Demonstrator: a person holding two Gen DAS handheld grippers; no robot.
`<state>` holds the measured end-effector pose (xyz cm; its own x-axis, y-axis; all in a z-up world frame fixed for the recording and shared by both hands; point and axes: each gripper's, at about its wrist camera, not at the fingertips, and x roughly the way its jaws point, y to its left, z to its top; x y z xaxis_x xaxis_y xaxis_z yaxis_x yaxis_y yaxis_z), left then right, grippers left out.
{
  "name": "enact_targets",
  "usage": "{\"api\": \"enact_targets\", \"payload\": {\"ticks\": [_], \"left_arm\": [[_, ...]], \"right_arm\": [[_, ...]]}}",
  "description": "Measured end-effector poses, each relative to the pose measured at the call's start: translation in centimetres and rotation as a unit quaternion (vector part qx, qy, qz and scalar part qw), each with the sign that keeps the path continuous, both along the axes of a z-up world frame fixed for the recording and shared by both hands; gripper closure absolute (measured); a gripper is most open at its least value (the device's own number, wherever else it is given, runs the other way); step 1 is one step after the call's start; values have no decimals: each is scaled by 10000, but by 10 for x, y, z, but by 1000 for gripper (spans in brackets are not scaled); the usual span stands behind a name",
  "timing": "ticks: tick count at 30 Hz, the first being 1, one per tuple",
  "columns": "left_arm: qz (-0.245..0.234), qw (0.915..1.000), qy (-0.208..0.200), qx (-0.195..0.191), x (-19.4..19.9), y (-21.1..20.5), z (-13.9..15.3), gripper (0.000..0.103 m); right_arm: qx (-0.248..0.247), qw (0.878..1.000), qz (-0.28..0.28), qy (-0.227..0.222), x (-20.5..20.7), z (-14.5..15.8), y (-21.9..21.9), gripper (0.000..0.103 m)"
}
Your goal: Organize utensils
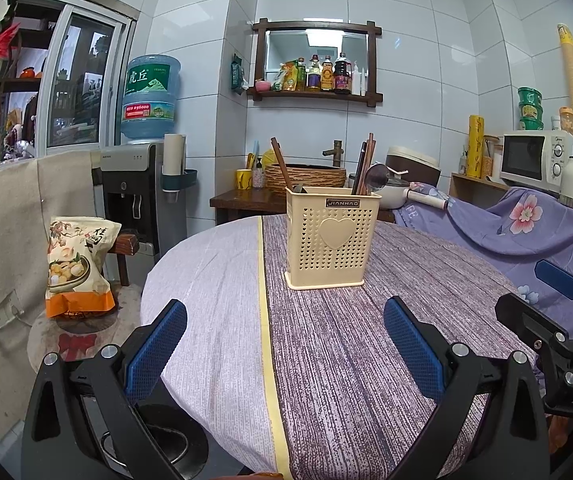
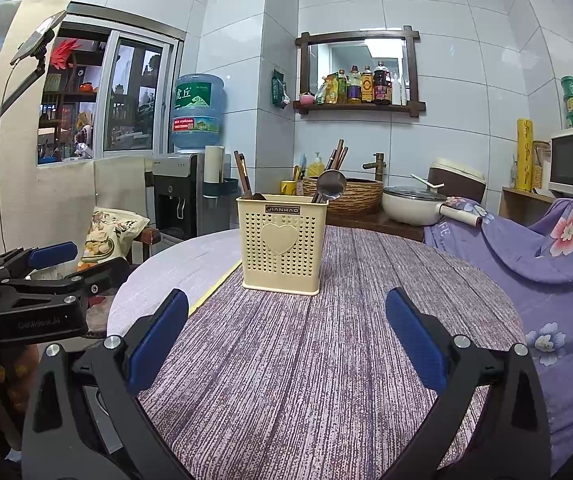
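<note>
Both claws sit right up front with nothing in them: the left claw (image 1: 285, 354) has its blue-padded jaws spread wide, and the right claw (image 2: 287, 348) is spread just as wide, each hanging over the near part of the round surface with the purple-grey striped cloth (image 2: 326, 360). What matters is the cream perforated plastic utensil holder with the heart on its front (image 1: 332, 238), standing upright further back on the surface, well apart from both claws. From the left claw it's straight ahead and a touch to the right; from the right claw the same holder (image 2: 282, 246) is ahead and slightly left, so it sits roughly between the two, and I honestly can't call either one nearer. Utensils are already standing in it: dark brown wooden chopsticks (image 1: 279, 162) lean out of the left side, more chopsticks plus a metal spoon with its round bowl up (image 2: 331, 188) are on the right. Long axes all point up, tilted a bit, so my guess is any grab comes in from above. No loose utensils show on the cloth.
</note>
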<state>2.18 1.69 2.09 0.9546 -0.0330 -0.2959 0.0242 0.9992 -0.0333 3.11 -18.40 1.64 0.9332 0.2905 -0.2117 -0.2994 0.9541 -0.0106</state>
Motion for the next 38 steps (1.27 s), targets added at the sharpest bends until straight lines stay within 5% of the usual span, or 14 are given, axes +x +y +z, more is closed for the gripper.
{"api": "enact_targets", "payload": {"ticks": [38], "left_arm": [[-16, 10000, -12, 1, -2, 0, -2, 6]], "right_arm": [[-4, 10000, 15, 27, 2, -3, 0, 6]]}}
